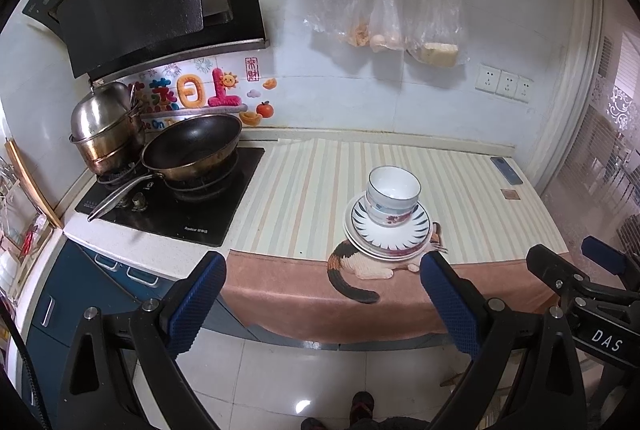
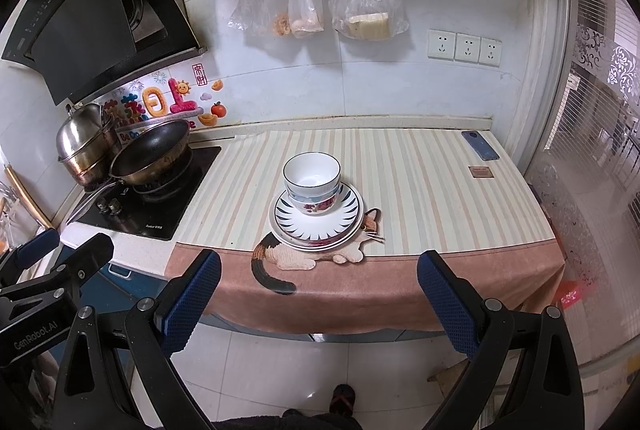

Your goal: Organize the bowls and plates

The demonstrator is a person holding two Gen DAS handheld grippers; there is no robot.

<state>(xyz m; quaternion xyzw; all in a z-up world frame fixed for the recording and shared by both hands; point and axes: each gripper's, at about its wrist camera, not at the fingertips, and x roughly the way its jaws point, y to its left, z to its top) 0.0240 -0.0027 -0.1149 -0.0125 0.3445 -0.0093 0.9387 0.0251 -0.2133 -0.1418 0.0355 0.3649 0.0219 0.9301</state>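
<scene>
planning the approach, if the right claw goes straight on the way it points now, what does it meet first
Likely the stacked bowls on the plates, roughly centred between the open right claw fingers. The draped tablecloth edge sits lower; depth is unclear.

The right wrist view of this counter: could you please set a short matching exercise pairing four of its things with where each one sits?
Things:
1. stacked bowls
2. phone
3. wok
4. plastic bags

Places:
A. on the stove burner at the left
B. hanging from the wall rail
C. on the stack of plates, mid-counter
D. flat on the striped cloth, far right corner

Pairs: 1-C, 2-D, 3-A, 4-B
</scene>
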